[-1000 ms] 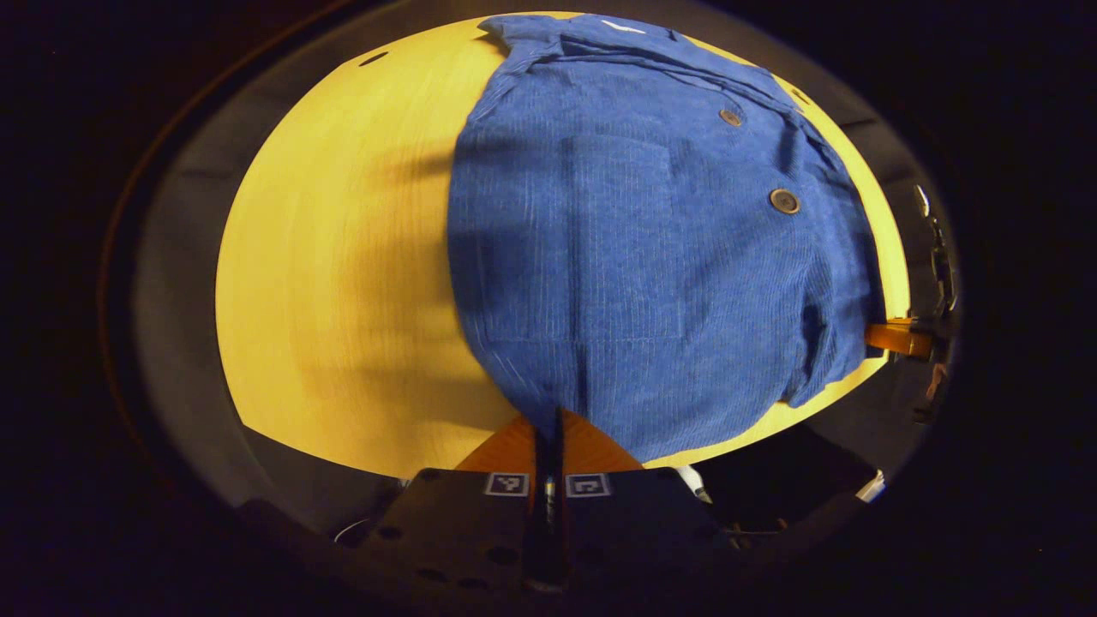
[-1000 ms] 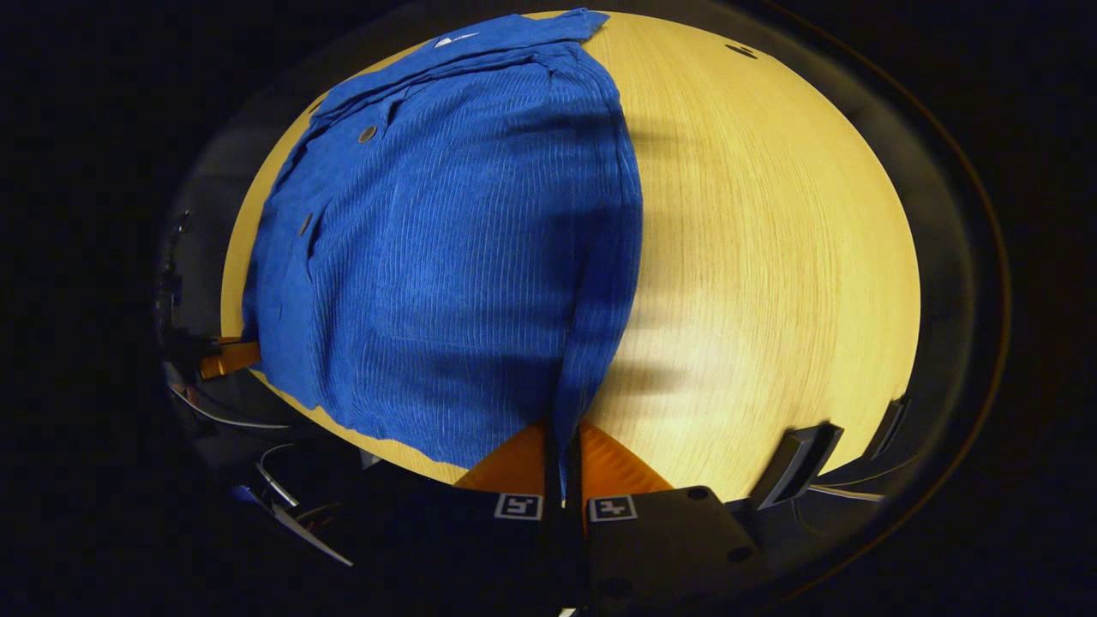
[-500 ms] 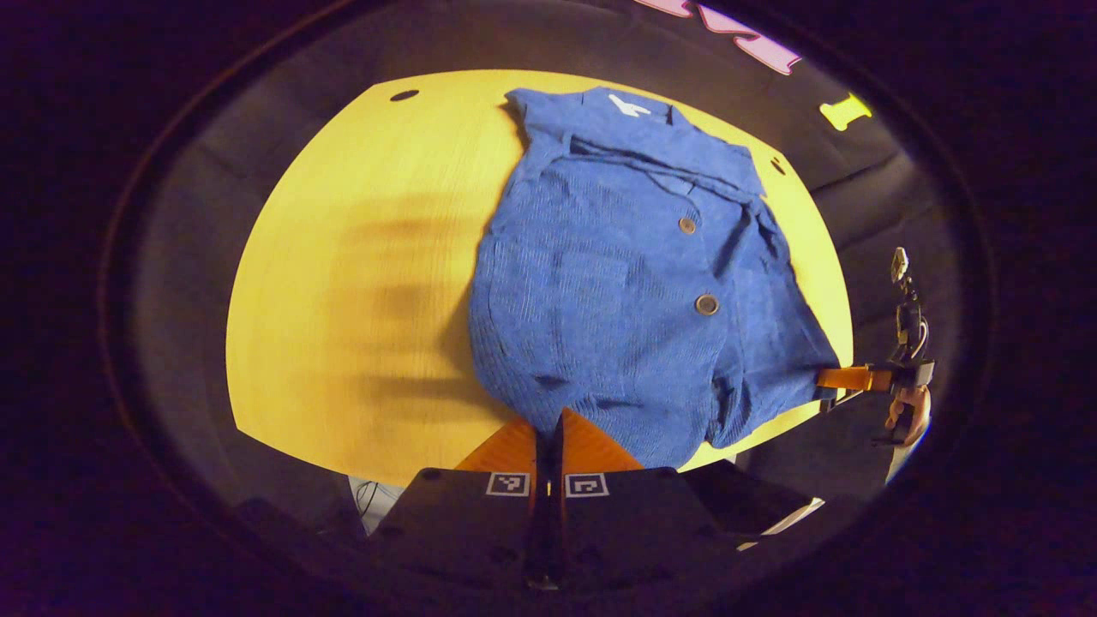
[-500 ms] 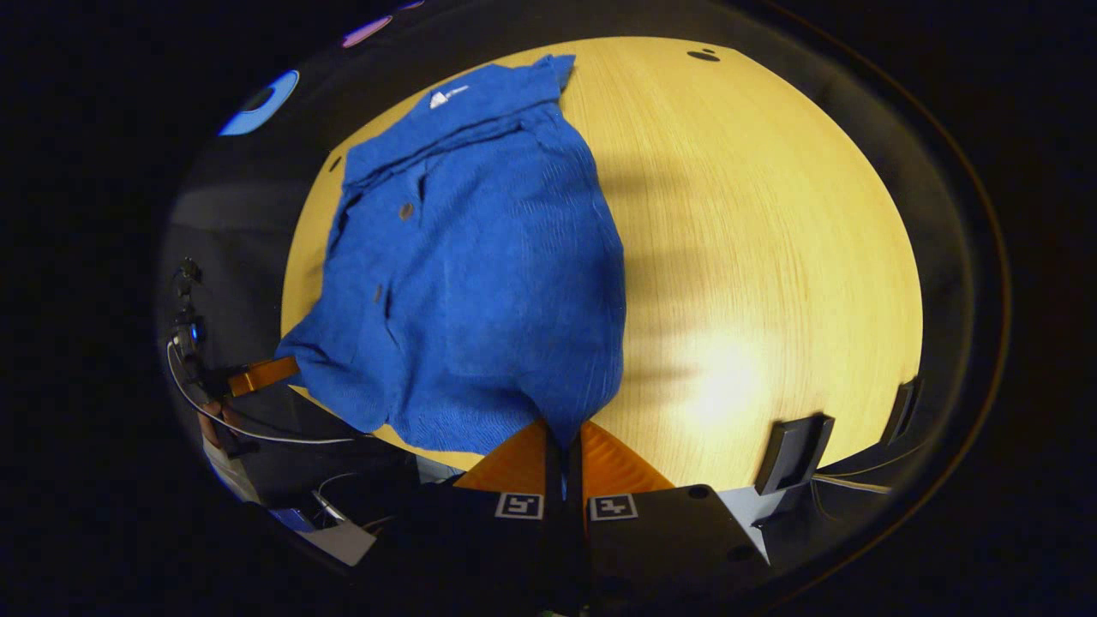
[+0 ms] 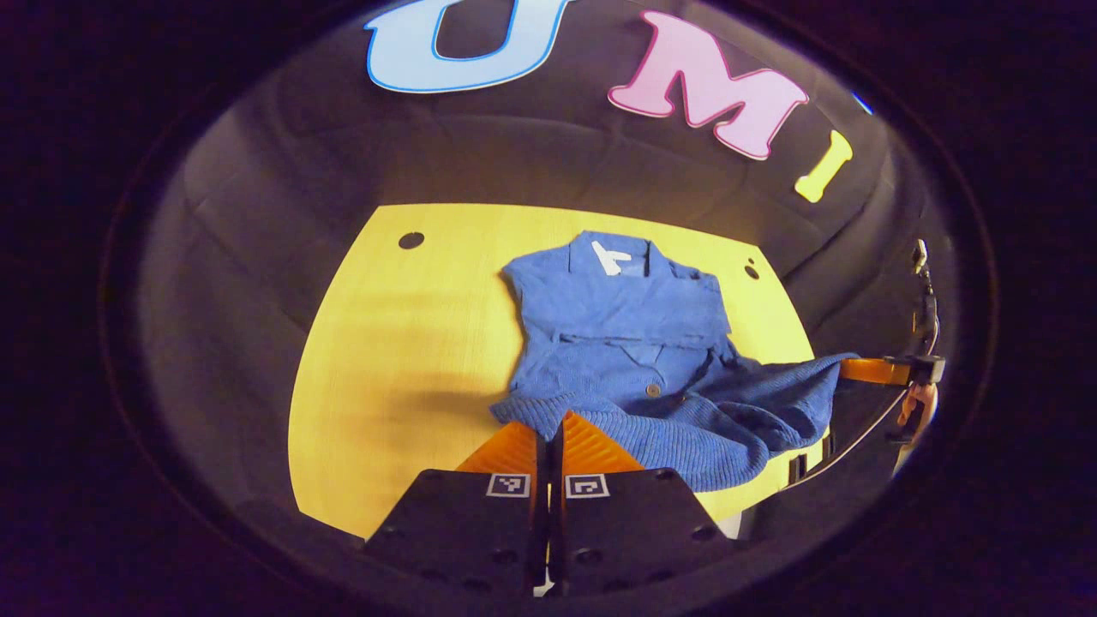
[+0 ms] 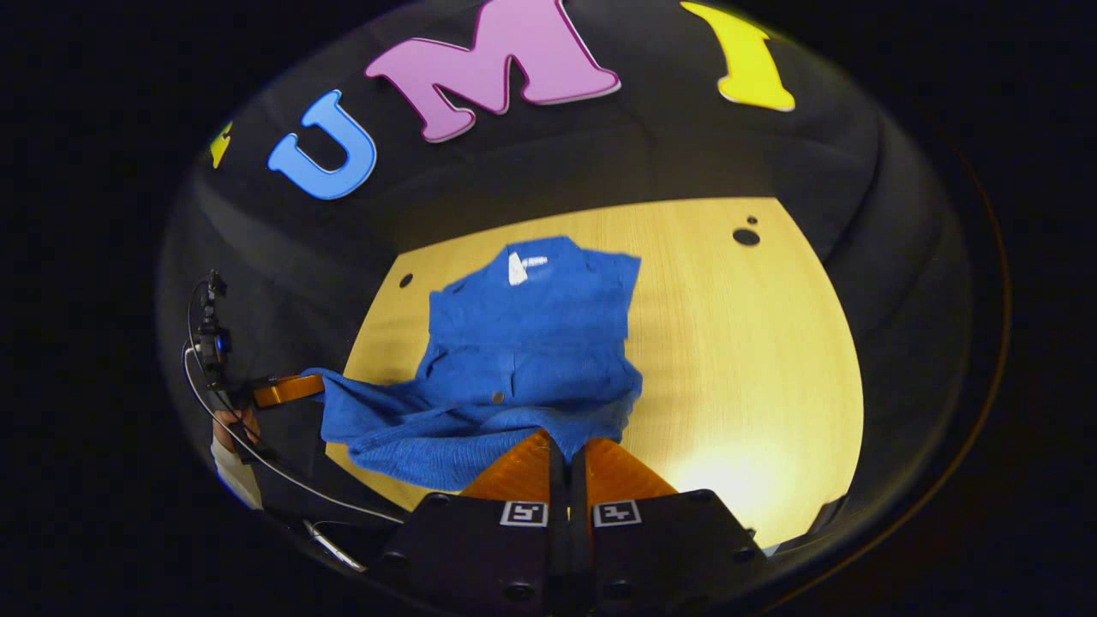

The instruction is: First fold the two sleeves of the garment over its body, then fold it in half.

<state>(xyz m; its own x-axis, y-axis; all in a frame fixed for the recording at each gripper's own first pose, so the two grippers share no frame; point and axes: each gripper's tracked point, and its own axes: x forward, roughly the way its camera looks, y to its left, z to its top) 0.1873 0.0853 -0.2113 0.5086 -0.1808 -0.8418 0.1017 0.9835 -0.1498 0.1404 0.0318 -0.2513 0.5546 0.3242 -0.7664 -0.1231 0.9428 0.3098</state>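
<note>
Both tools, left tool (image 5: 548,435) and right tool (image 6: 566,454), pinched the limp blue corduroy shirt's (image 5: 626,343) hem corners just ahead; we judged it light, droopy.

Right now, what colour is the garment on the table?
Blue, with fine ribbing; the garment shows best in the right gripper view.

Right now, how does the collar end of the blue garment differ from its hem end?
The collar end lies flat on the table, far from both cameras; the hem end is lifted off it, bunched and sagging between the claws. The collar end is untouched; the hem end is pinched at one corner by the left claw and at the other by the right claw. Both are the same blue ribbed cloth.
</note>
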